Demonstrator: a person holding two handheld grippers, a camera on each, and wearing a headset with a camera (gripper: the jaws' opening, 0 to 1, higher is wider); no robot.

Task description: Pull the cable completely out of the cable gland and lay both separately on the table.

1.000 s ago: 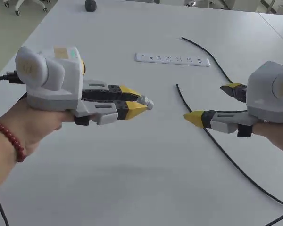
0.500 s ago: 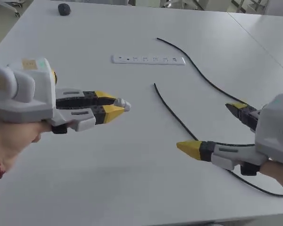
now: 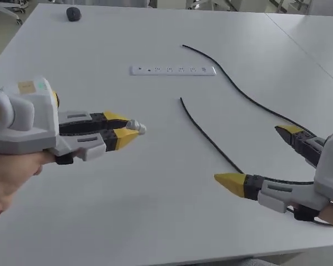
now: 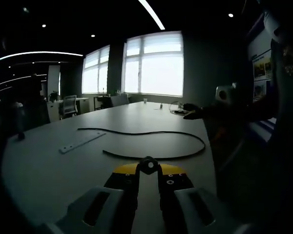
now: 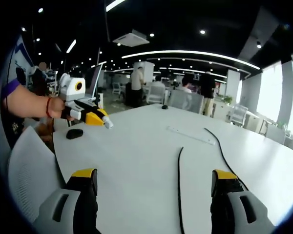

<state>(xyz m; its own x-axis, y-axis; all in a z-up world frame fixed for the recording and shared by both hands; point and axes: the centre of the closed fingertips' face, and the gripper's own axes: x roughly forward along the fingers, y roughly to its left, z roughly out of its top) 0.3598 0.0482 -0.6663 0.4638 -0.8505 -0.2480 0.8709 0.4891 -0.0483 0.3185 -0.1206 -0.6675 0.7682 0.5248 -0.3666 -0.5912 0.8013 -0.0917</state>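
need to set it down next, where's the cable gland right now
Head view: the cable gland is pinched at the tip of the left tongs, above the left half of the table, with the black cable apart to its right.

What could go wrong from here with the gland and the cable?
The cable gland sits at the very tips of the shut left gripper, above the table; released from there, it may roll toward the cable. The open right gripper straddles the cable, so lowering it might drag the cable.
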